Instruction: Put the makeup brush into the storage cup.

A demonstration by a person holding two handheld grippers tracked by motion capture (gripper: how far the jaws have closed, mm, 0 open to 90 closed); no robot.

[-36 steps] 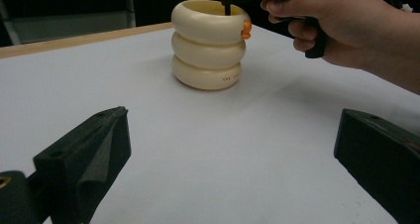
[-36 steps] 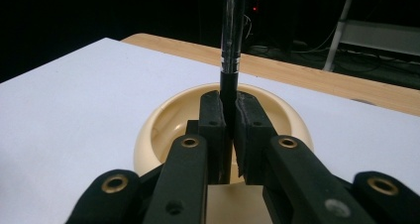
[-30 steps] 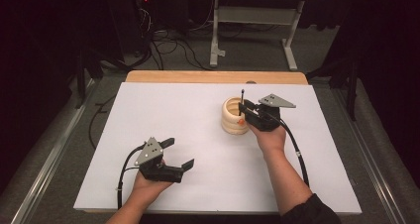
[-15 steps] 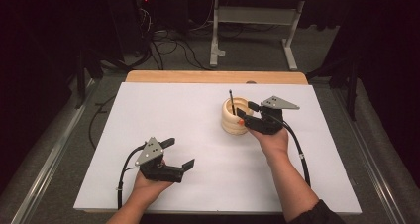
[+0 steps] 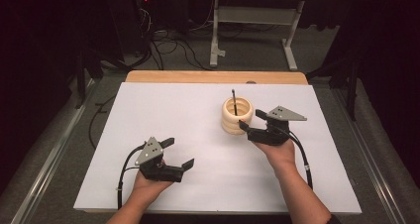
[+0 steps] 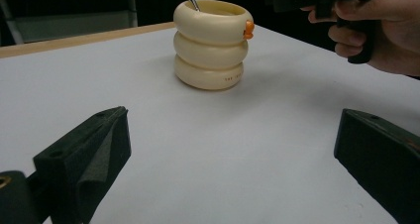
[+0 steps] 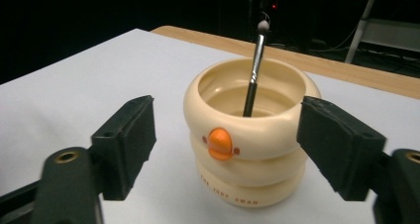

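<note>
A cream cup of three stacked rings (image 5: 236,117) with a small orange beak (image 7: 219,142) stands on the white sheet right of centre. A thin dark brush (image 5: 234,101) leans inside it, tip up. My right gripper (image 5: 250,120) hovers just right of the cup, open; its jaws have just been opening and nothing is pressed between them. In the right gripper view the cup (image 7: 247,149) and brush (image 7: 255,70) stand close ahead of the spread jaws. My left gripper (image 5: 178,153) rests open near the front left, and its view looks at the cup (image 6: 210,45) from a distance.
The white sheet (image 5: 173,110) covers the table, with a wooden edge (image 5: 213,77) showing at the back. Beyond the table stand a metal frame (image 5: 252,21) and loose cables (image 5: 163,43) on the floor. The right hand (image 6: 381,30) appears in the left gripper view.
The right gripper let go of the brush, which now stands in the cup, and drew back to the right of the cup with its jaws wider. The left gripper kept still.
</note>
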